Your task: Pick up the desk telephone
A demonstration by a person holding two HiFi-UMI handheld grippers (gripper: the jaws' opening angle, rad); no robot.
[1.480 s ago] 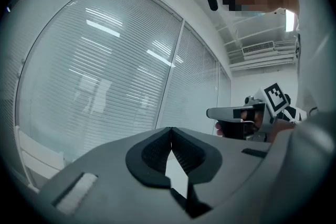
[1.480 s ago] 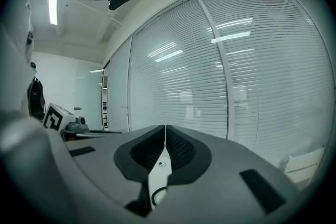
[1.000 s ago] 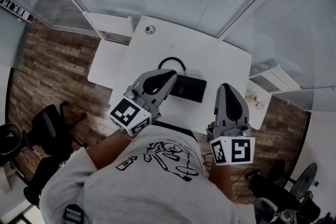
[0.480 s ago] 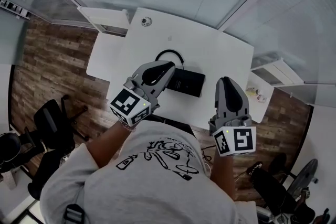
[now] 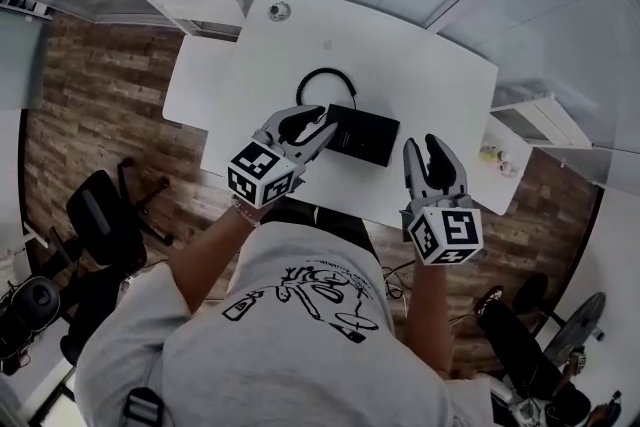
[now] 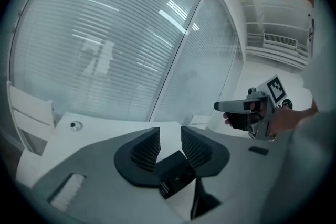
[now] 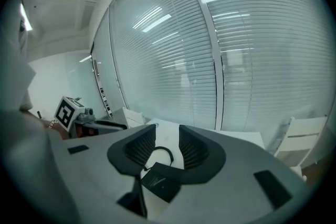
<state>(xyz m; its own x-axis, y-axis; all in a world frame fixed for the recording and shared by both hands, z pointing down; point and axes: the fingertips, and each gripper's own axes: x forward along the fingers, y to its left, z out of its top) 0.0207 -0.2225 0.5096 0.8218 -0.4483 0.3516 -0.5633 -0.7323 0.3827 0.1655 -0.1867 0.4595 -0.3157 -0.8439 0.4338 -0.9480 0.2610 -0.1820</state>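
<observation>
A: What's at the far left of the head view?

B: A wood floor [image 5: 90, 85] with a dark chair [image 5: 95, 215] at the lower left. A small white side table [image 5: 190, 90] touches the left edge of the white desk [image 5: 430, 80].

A: And the left gripper [image 5: 322, 123]?

B: It sits left of centre, low over the desk, pointing toward the upper right. Its tips overlap the left edge of the telephone [image 5: 362, 133] in the picture. In the left gripper view its jaws have just been opening. The ribbed pads [image 6: 147, 150] are apart, and a corner of the telephone [image 6: 176, 178] shows in the gap below them. Nothing is pinched, so the grip is released.

A: Where exactly is the telephone?

B: It lies flat near the middle of the desk, a dark rectangular box. Its black cord [image 5: 325, 70] loops on the desk just above it in the frame.

A: What about the right gripper [image 5: 422, 150]?

B: It is right of centre, over the desk's near edge, beside the telephone but apart from it. Its jaws have also just been opening. In the right gripper view the pads [image 7: 139, 150] are spread and empty. The cord [image 7: 160, 150] shows through the gap, with the telephone [image 7: 157, 183] lower in the frame beyond the tips.

A: Do the grippers see each other?

B: Yes. The right gripper [image 6: 252, 110] shows at the right of the left gripper view. The left gripper [image 7: 79, 118] shows at the left of the right gripper view.
</observation>
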